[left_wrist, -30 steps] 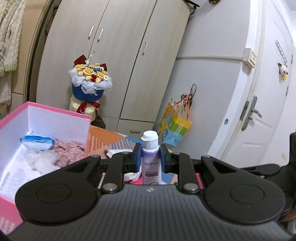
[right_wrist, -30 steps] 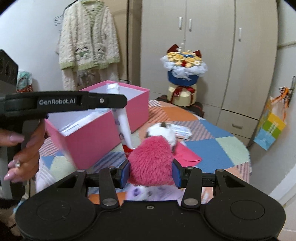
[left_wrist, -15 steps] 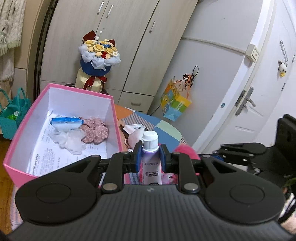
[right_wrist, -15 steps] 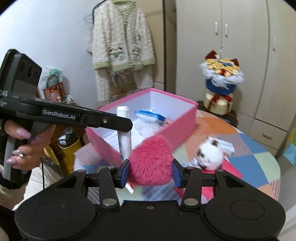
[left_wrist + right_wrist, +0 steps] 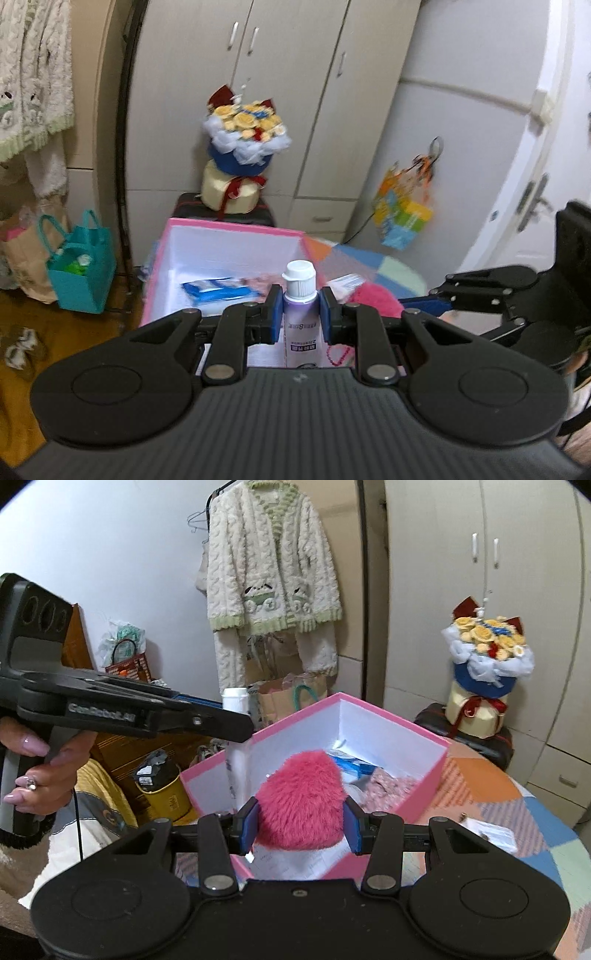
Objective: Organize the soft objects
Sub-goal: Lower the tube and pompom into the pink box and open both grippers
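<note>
My left gripper [image 5: 298, 314] is shut on a purple tube with a white cap [image 5: 299, 302] and holds it upright over the open pink box [image 5: 236, 229]. My right gripper [image 5: 298, 825] is shut on a fluffy pink plush [image 5: 301, 801] and holds it above the same pink box [image 5: 428, 779]. The box holds a blue-and-white packet [image 5: 218, 290], a pinkish soft item [image 5: 388, 784] and paper. In the right wrist view the left gripper [image 5: 236, 725] reaches in from the left with the tube [image 5: 236, 738] hanging over the box's near corner. The right gripper [image 5: 428, 304] with the plush [image 5: 373, 295] shows in the left wrist view.
The box stands on a round table with a patchwork cloth [image 5: 517, 812]. A small white packet [image 5: 495, 834] lies on the cloth. A flower bouquet [image 5: 243, 155] stands behind by the wardrobe. A teal bag [image 5: 81, 269] sits on the floor at left. A cardigan [image 5: 273, 565] hangs behind.
Both grippers have swung left and moved over the pink box, each still holding its object. The plush now hangs above the box's inside, and the tube is over its near corner.
</note>
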